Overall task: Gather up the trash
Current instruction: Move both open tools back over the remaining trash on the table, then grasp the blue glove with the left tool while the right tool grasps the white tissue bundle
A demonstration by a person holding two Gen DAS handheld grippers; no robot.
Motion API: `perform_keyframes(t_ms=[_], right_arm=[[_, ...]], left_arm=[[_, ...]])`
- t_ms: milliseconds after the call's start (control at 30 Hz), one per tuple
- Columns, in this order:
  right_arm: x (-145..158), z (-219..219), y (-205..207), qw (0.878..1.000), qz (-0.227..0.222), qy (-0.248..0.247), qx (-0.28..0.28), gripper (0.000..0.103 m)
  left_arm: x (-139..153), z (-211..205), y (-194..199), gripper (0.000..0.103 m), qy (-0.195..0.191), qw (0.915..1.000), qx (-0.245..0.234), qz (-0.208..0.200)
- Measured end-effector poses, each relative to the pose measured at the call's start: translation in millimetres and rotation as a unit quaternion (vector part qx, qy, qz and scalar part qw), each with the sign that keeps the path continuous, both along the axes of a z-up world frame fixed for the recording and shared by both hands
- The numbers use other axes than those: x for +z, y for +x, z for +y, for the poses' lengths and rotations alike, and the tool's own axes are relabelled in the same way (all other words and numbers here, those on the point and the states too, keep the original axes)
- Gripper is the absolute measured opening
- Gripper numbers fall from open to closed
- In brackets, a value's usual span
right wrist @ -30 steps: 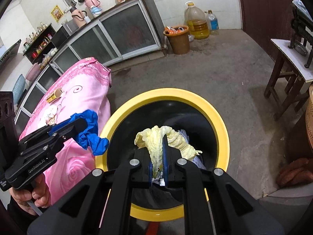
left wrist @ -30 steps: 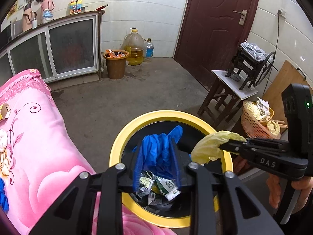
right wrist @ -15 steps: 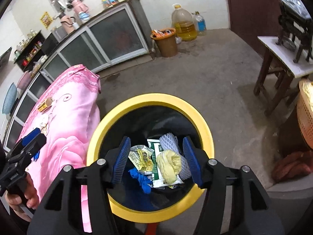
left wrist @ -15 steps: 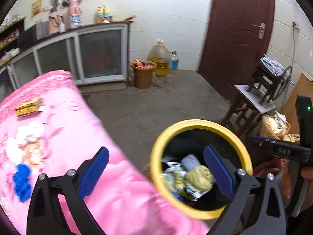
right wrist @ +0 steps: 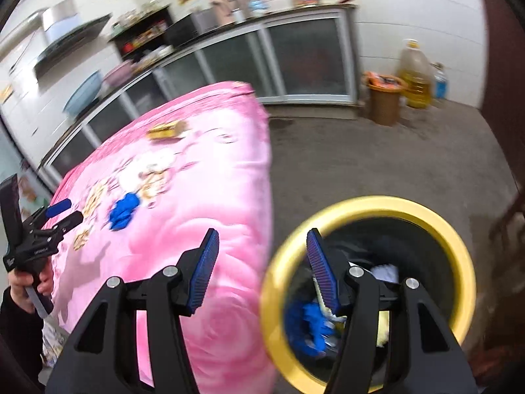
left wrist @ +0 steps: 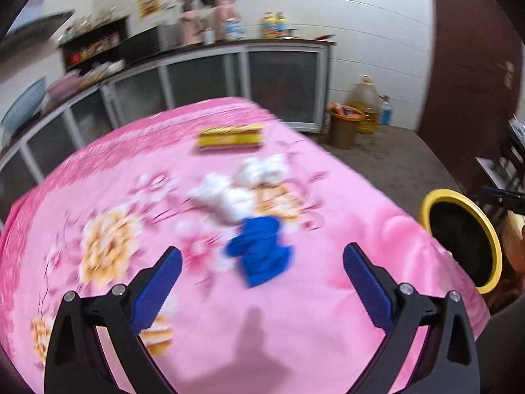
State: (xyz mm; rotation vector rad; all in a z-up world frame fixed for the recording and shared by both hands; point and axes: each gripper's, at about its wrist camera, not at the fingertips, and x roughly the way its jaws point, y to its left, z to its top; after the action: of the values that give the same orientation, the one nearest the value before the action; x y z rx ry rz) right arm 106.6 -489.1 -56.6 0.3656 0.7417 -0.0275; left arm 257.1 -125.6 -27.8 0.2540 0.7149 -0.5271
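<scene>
Two tongs empty: our left tongs (left wrist: pixel 262 259) spread wide, right tongs (right wrist: pixel 261 262) half spread. Blue glove (left wrist: pixel 259 249) lies on pink table (left wrist: pixel 344 344), twelve o'clock of left tongs. Soft, light; we'd pinch its bunched middle.

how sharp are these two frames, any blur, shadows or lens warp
Left wrist view: heavy motion smear over the pink floral cloth, the blue glove and the white crumpled wad; a soft shadow falls on the cloth between the open left gripper fingers, which stay crisp. Right wrist view: the yellow-rimmed bin and cloth are streaked, the right gripper sharp. Both views: fisheye bends the wall lines, corners go black.
</scene>
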Motion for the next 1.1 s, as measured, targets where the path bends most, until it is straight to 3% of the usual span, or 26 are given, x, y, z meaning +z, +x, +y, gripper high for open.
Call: perform_keyframes(t_ms=[133, 400, 700, 1100], right_arm=[[5, 33, 43, 0.998, 0.002, -0.016, 0.059, 0.054], [8, 97, 146, 0.979, 0.004, -0.078, 0.187, 0.054], [-10, 134, 229, 0.965, 0.022, -0.124, 0.232, 0.054], [-24, 153, 277, 0.944, 0.043, -0.162, 0.286, 0.057]], left_arm=[[-13, 23, 7, 0.095, -0.017, 0.9994, 0.024, 0.02], [-37, 11, 13, 0.095, -0.073, 0.9933, 0.052, 0.073], [-54, -6, 40, 0.095, -0.064, 0.9914, 0.05, 0.102], [-71, -11, 69, 0.095, -0.071, 0.9859, 0.044, 0.145]])
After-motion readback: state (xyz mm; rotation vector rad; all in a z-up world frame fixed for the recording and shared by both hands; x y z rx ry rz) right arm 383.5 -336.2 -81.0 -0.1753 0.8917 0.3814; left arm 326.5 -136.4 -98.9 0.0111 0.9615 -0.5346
